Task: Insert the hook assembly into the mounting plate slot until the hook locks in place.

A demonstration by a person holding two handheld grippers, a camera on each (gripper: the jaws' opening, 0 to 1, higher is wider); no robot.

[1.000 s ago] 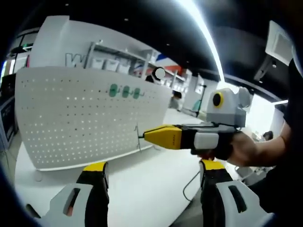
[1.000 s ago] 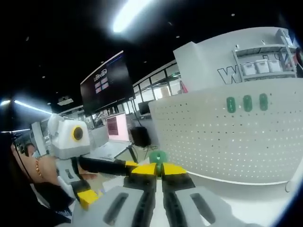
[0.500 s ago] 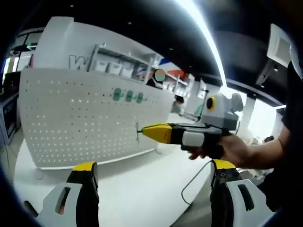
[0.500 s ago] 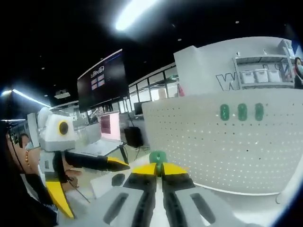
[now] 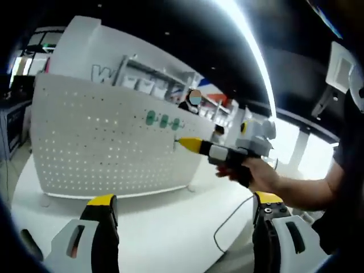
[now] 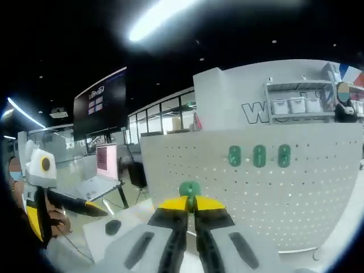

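In the right gripper view, the right gripper point(image 6: 190, 206) is rising from the bottom centre with its yellow-tipped jaws pressed together on a green hook assembly point(image 6: 189, 189), whose rounded green head is poking up just above the tips. Behind it, the white pegboard mounting plate point(image 6: 273, 193) is standing upright across the middle and right of the frame, and three green hooks point(image 6: 259, 156) are sitting in a row on its upper part. At the far left edge, the left gripper point(image 6: 94, 209) is coming in, held by a hand point(image 6: 57, 222); its dark pointed jaws are reaching toward the centre.

In the left gripper view, the left gripper point(image 5: 185, 207) is showing its two jaws set wide apart at the bottom of the frame, with nothing between them. The right gripper point(image 5: 193, 145) is entering from the right, gripped by a person's hand point(image 5: 259, 173), and its yellow tip is pointing at the pegboard mounting plate point(image 5: 96, 148), just below and right of the three green hooks point(image 5: 163, 120). Whether the tip is touching the plate cannot be told. The plate is standing on a white table point(image 5: 170, 227), and a thin dark cable point(image 5: 230, 230) is trailing over the table at lower right.
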